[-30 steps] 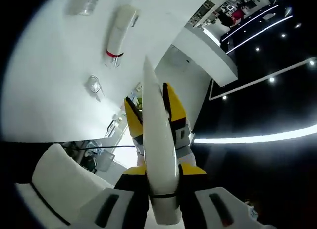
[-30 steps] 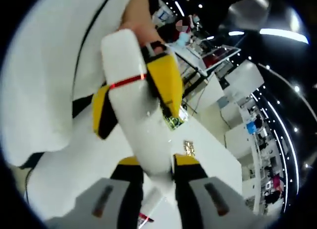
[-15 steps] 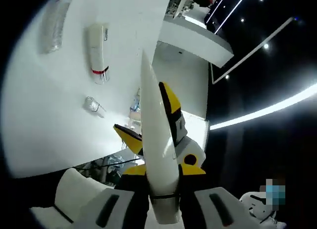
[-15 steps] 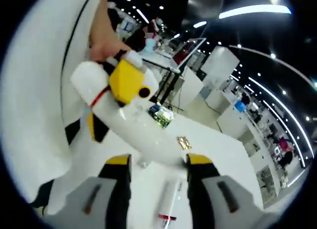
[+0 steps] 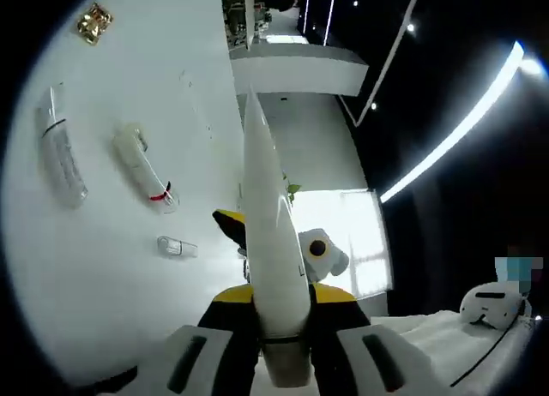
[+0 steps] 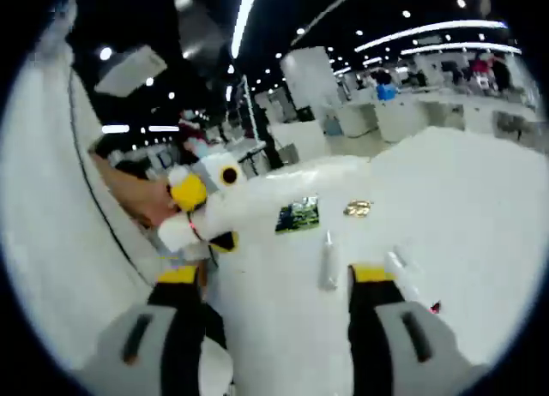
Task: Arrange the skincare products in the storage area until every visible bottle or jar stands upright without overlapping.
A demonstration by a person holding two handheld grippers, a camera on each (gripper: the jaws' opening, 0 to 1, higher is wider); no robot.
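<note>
White tube (image 5: 273, 267) pinched between left gripper (image 5: 279, 306) jaws, held up off the white table (image 5: 103, 267), crimped end pointing away from the camera. Right gripper (image 5: 292, 242) sits just behind the tube. Right gripper view: right gripper (image 6: 274, 280) jaws spread apart, nothing between them; left gripper (image 6: 202, 207), held by a hand (image 6: 146, 199), carries the tube (image 6: 184, 229) beside the table edge. On the table: red-banded tube (image 5: 144, 167) lying flat, clear tube (image 5: 60, 156) flat beside it, small clear bottle (image 5: 176, 247) near both, gold item (image 5: 93, 21) well apart. Green packet (image 6: 298, 214) beside the gold item (image 6: 357, 208).
</note>
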